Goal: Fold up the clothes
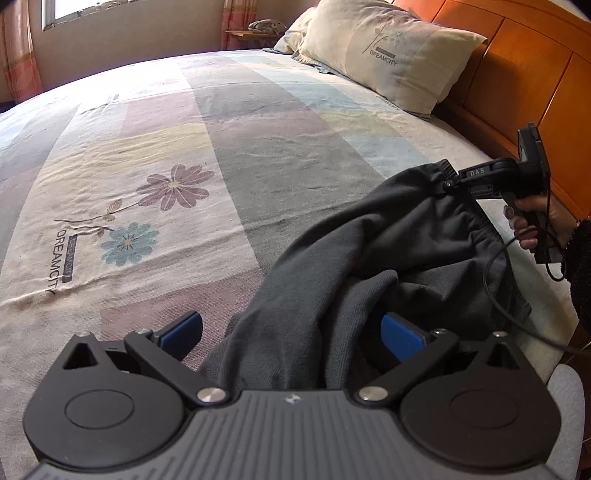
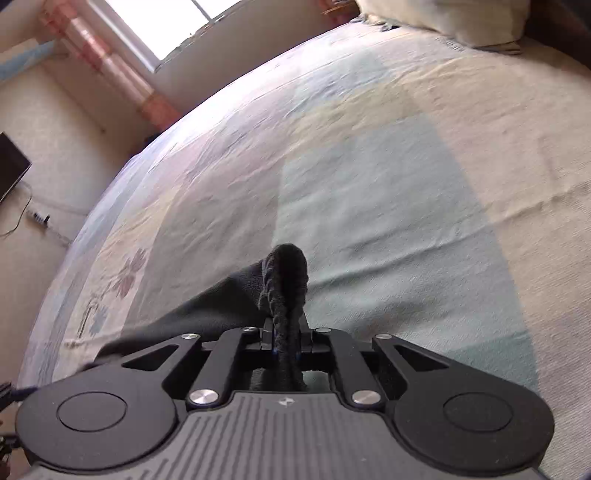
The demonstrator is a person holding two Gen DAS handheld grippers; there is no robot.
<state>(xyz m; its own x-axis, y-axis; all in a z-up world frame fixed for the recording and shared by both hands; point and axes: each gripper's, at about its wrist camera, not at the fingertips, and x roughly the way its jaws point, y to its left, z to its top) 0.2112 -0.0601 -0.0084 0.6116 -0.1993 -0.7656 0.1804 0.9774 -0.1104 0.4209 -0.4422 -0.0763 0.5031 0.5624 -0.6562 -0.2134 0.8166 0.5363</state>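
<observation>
Garment: dark trousers (image 1: 388, 236), bunched, unfolded, on bed (image 1: 184, 147).
Right gripper (image 2: 284, 336): clamped on waistband.
Left gripper (image 1: 291, 328): jaws wide, cloth between, ungripped.
Left to do: folding.

Daylight came from a window (image 1: 79, 11) at eleven o'clock in the left wrist view, blown out to white in the right wrist view (image 2: 177, 22). The bed (image 1: 258, 122) was evenly and softly lit, with glare along its far edge near the window. The headboard (image 1: 517, 74) glowed warm orange at two o'clock. Both views bowed strongly at the rims. The right wrist view was smeared with motion blur, worst toward the curtain (image 2: 110, 70).
</observation>
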